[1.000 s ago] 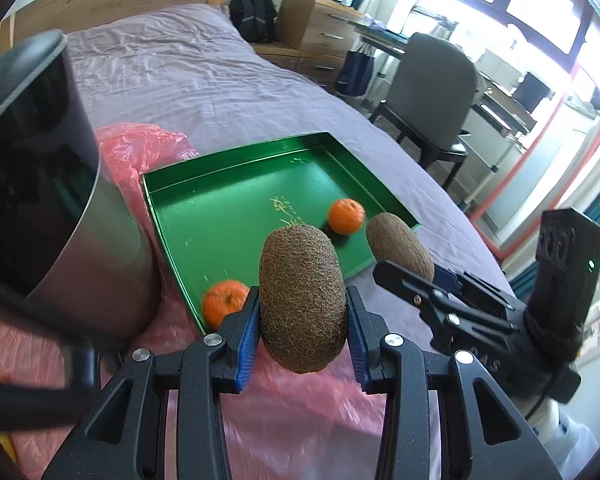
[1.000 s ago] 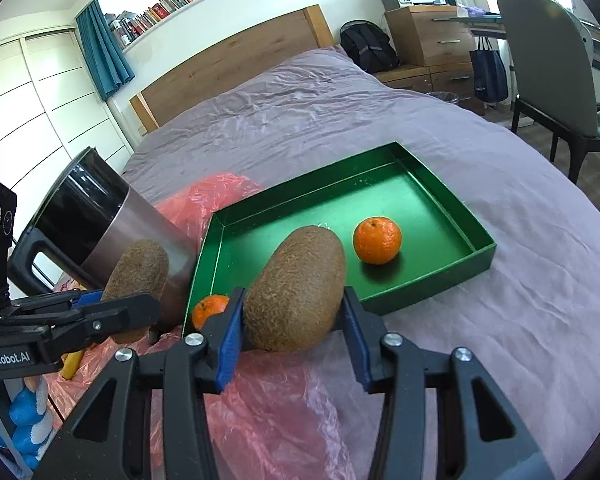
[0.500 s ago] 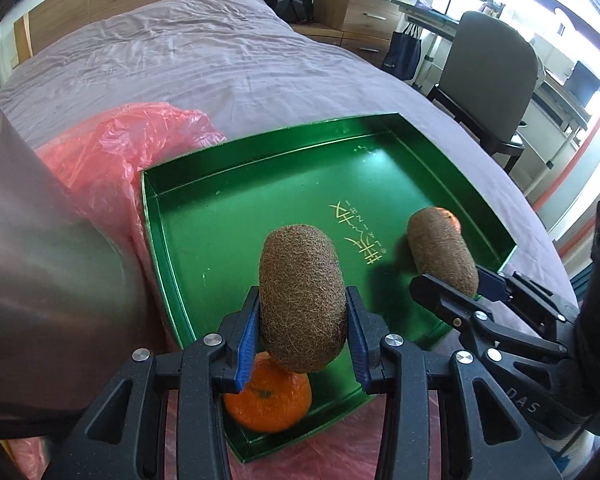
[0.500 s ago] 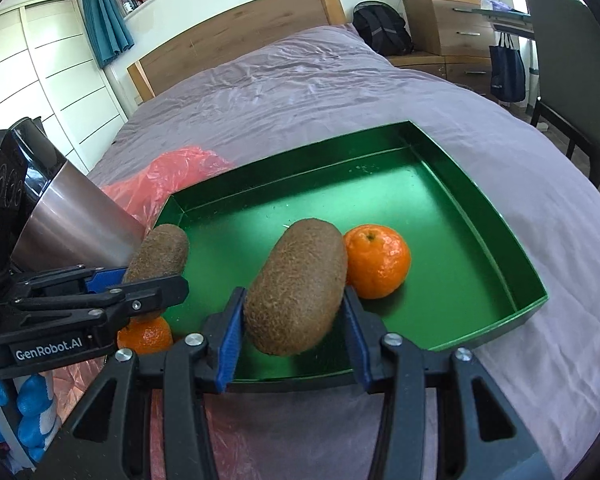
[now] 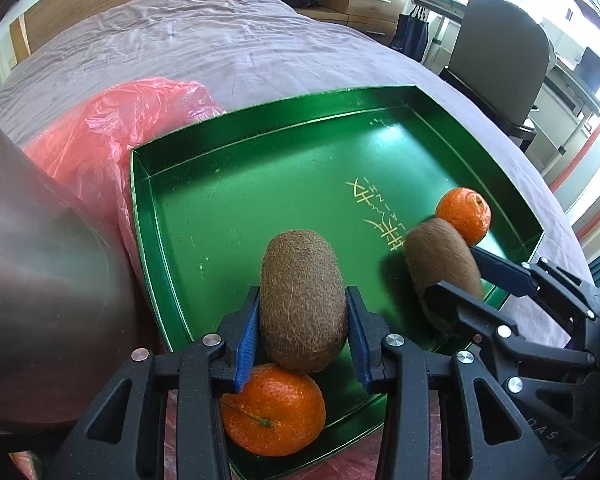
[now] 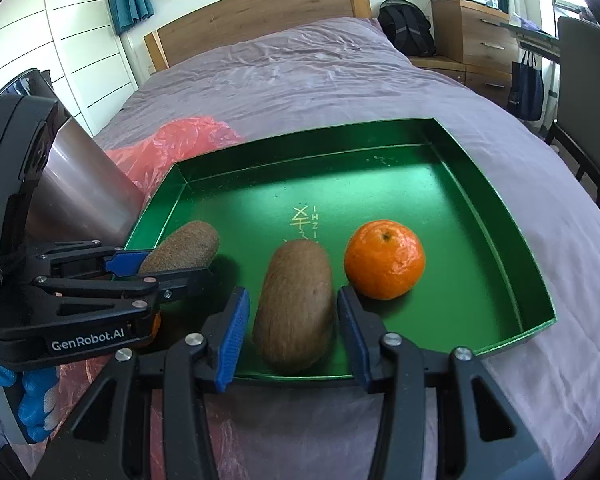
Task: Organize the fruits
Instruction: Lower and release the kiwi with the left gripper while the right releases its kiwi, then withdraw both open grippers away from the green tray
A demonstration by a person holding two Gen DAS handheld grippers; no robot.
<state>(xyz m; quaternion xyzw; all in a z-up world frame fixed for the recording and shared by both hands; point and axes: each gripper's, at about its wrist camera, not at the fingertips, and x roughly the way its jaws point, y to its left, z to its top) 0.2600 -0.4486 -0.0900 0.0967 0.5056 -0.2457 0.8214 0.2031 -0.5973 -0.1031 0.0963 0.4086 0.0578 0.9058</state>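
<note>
Left tool gripping kiwi, tangerine beneath

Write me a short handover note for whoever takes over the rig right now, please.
Left tongs: shut on a kiwi, held over the green tray, just above one mandarin.
Right tongs: seemingly just open around a second kiwi, which appears to rest on the tray floor beside the other mandarin.
Done: both mandarins are in the tray.
Left: set down the left kiwi, then withdraw both tongs.
</note>
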